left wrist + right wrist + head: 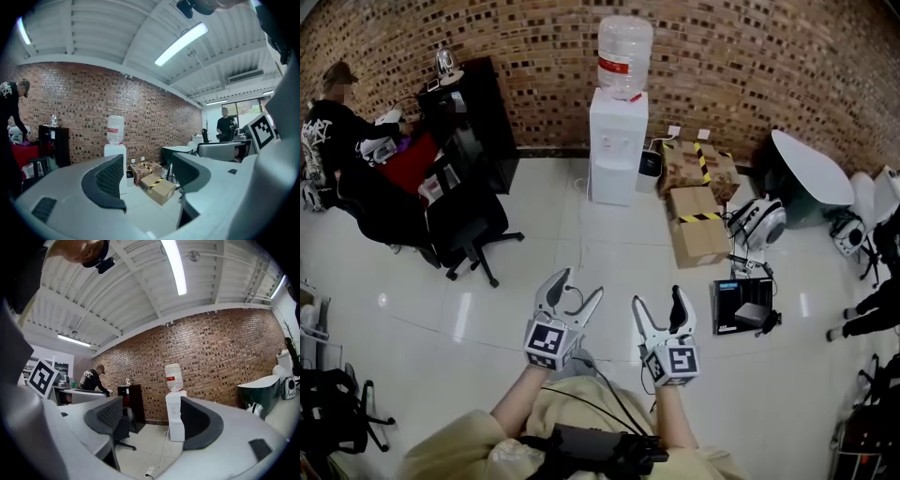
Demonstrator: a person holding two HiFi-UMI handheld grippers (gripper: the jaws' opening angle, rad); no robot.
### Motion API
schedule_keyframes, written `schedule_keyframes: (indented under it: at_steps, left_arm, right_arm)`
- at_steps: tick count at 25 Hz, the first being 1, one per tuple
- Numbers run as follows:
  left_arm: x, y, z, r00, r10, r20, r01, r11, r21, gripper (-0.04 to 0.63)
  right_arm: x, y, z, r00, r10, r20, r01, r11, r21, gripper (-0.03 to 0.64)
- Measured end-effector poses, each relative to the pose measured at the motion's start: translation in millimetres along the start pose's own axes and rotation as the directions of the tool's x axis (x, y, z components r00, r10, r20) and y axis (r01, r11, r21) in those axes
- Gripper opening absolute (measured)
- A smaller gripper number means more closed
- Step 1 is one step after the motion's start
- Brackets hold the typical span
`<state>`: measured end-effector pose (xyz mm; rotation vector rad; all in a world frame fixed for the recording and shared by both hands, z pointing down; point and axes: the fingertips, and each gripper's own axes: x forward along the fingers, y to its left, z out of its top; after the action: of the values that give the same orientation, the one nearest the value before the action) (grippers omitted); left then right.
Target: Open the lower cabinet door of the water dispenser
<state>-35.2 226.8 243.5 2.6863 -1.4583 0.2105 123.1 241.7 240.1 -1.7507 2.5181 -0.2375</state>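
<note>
The water dispenser stands against the brick wall at the upper centre of the head view, well apart from both tools. Its lower cabinet door looks closed. Cardboard boxes lie just to its right in the frame. At the lower centre, the left tool and the right tool both have their jaws apart, with nothing held between them.

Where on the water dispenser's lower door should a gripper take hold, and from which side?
Likely the free vertical edge of the lower door, approached head-on, since its front faces the head view. From this far, no handle or hinge side shows.
</note>
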Motion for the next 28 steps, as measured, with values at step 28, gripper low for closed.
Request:
schedule_keyframes:
  at_steps: [28]
  left_arm:
    - [262,195,42,0.999,0.014,0.046,-0.013,1.0,-0.022,0.313]
  right_arm:
    - [307,-71,1,0.995,0.089,-0.043,-0.091,0.995,-0.038,0.381]
